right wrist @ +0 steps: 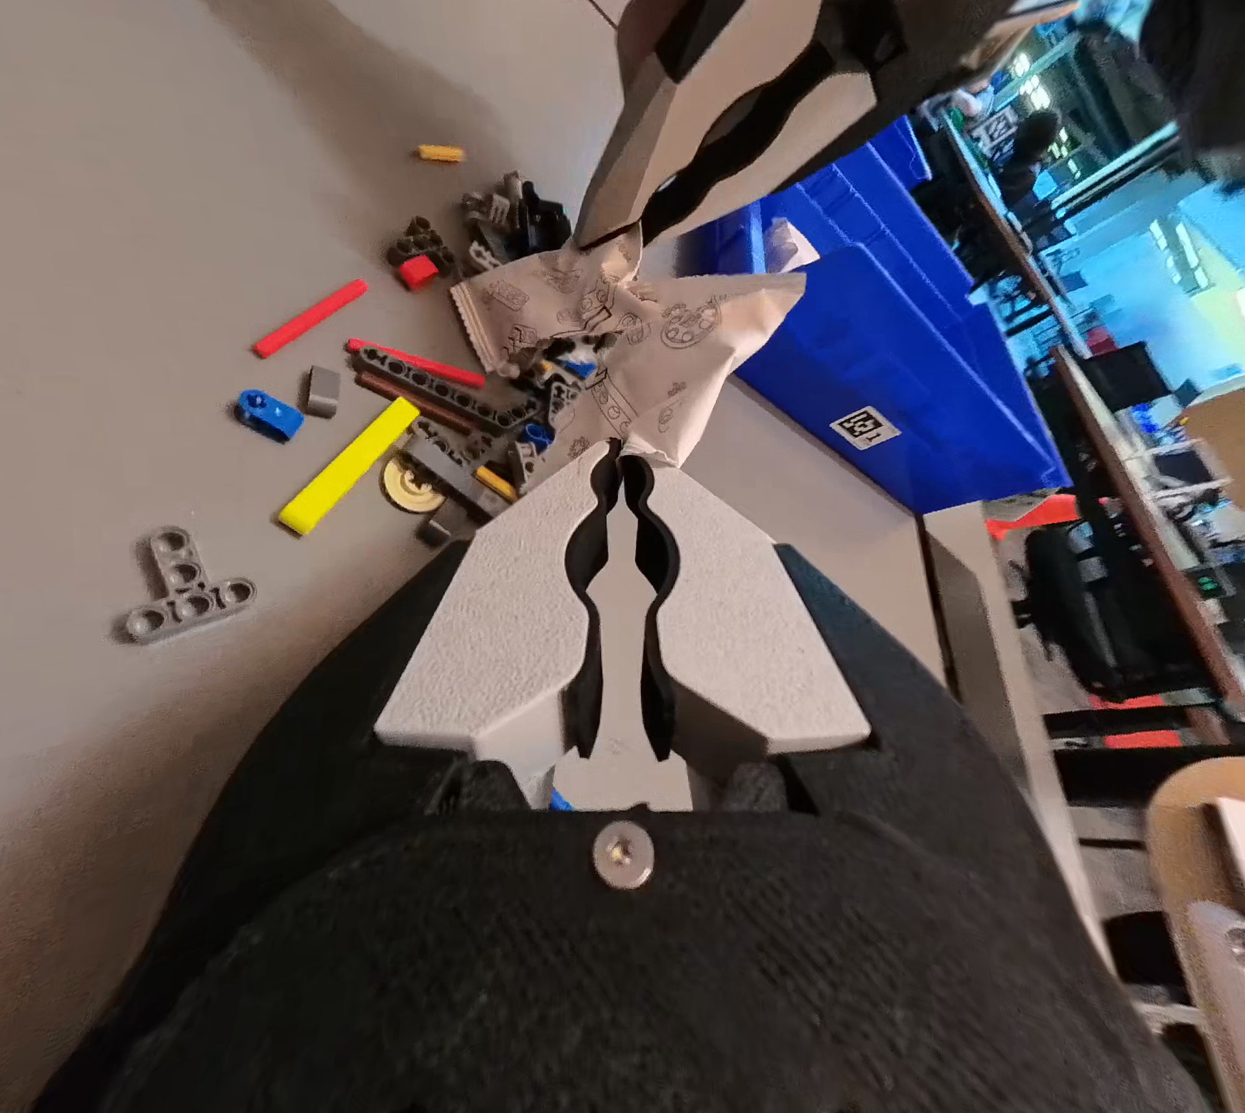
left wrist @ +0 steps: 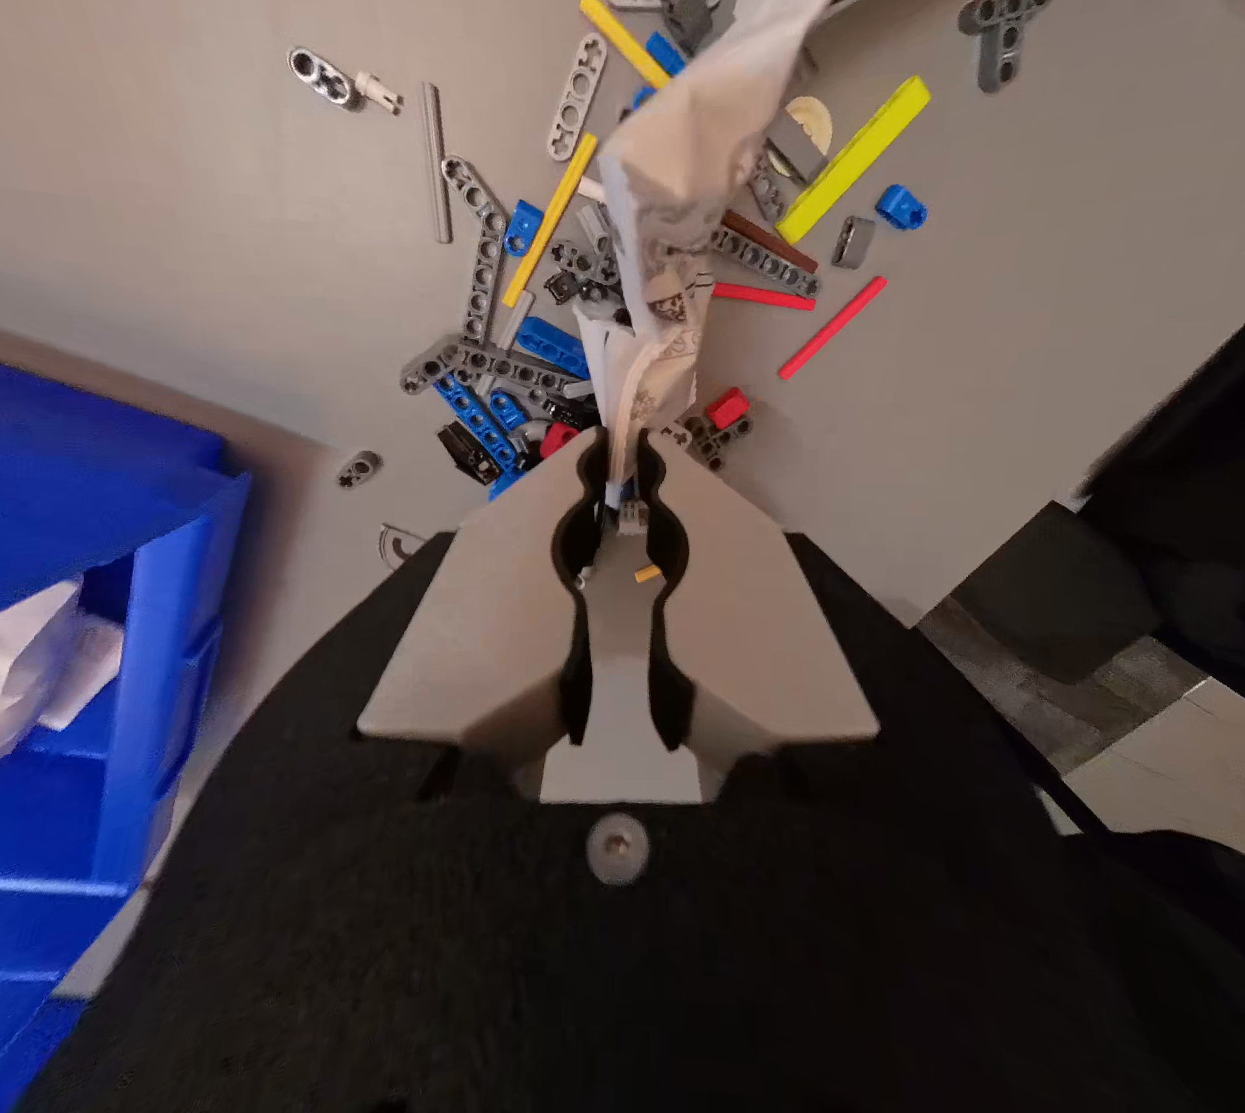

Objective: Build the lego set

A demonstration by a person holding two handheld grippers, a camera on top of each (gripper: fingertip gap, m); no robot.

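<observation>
A: Right wrist view shows the paper bag [right wrist: 647, 340] up in the air over the table [right wrist: 135, 138]. Who has it?

B: Both tongs do. The right gripper [right wrist: 618, 456] is pinched tight on the bag's near corner. The left gripper [right wrist: 606, 235] is pinched on the far corner. The bag is pulled between them, and there is a torn hole in its middle.

A: Where are the lego pieces [left wrist: 525, 340]?

B: Most lie in a pile on the table, right under the bag. A few lie apart, like the yellow beam [right wrist: 347, 464], the red rod [right wrist: 310, 318] and the grey T piece [right wrist: 188, 589]. The blue bin [right wrist: 896, 353] stands at the table's far edge.

A: Is the bag hard to hold?

B: It looks thin, light and floppy. It crumples and rips with ease, so a grip on a flat corner, well in from the edge, seems best. A pull too hard could tear the corner off.

A: And the pieces?

B: They look small, hard, light and smooth. The thin rods may slip or roll. The beams look best held across the short way, near the middle.
</observation>
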